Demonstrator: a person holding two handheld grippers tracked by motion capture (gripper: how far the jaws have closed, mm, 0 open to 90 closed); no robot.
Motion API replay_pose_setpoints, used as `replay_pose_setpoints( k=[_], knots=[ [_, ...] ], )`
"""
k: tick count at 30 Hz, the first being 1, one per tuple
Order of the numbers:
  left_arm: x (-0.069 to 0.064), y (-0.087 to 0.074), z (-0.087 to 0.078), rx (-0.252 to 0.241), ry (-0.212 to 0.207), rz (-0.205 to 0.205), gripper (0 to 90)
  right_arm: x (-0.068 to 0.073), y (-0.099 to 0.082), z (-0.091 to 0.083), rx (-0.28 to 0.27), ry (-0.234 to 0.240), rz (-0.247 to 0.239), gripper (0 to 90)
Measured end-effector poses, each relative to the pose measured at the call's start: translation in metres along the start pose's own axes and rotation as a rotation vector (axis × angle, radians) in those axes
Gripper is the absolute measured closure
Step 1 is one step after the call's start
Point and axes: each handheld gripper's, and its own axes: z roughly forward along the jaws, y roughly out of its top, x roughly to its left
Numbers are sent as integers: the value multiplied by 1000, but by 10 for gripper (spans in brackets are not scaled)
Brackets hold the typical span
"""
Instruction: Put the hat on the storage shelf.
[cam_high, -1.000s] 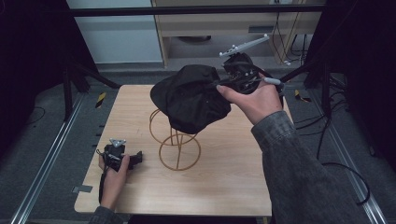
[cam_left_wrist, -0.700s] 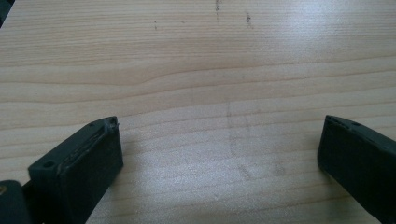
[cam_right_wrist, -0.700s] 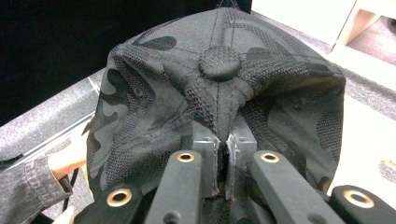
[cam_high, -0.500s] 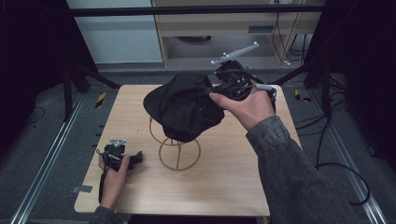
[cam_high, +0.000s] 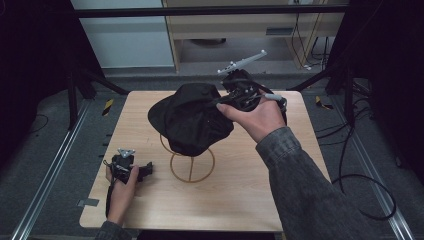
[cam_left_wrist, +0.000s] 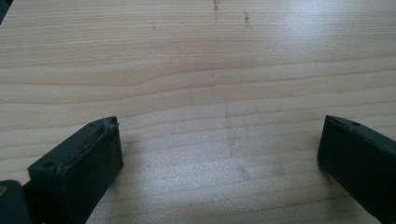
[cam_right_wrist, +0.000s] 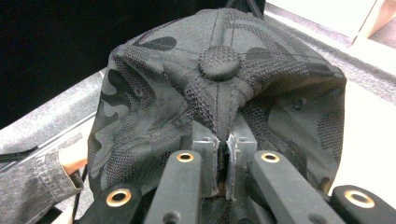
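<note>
The right gripper (cam_high: 227, 102) pinches the black camouflage-patterned fabric cap (cam_high: 192, 117) over the gold wire stand (cam_high: 192, 167). Its own view reveals the pinch below the cap's button (cam_right_wrist: 219, 62). The left gripper (cam_left_wrist: 219, 154), jaws spread, rests on the light wooden table (cam_left_wrist: 196, 70) left of the stand.

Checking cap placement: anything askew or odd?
Yes: the black camo fabric cap hangs lopsided over the gold wire stand, bunched where the right gripper pinches its crown. The left gripper rests open on the wooden table.

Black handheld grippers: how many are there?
2. The left black handheld gripper rests open near the wooden table's front-left edge; the right black handheld gripper pinches the black camouflage cap above the wire stand.
</note>
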Motion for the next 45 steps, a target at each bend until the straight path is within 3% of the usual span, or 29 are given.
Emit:
replay_pose_setpoints(
  k=[26,45],
  knots=[
    [0,0,0,0,0,0,0,5,-21,16,61,9,8,844],
    [0,0,0,0,0,0,0,11,-25,24,93,-4,-8,844]
  ],
)
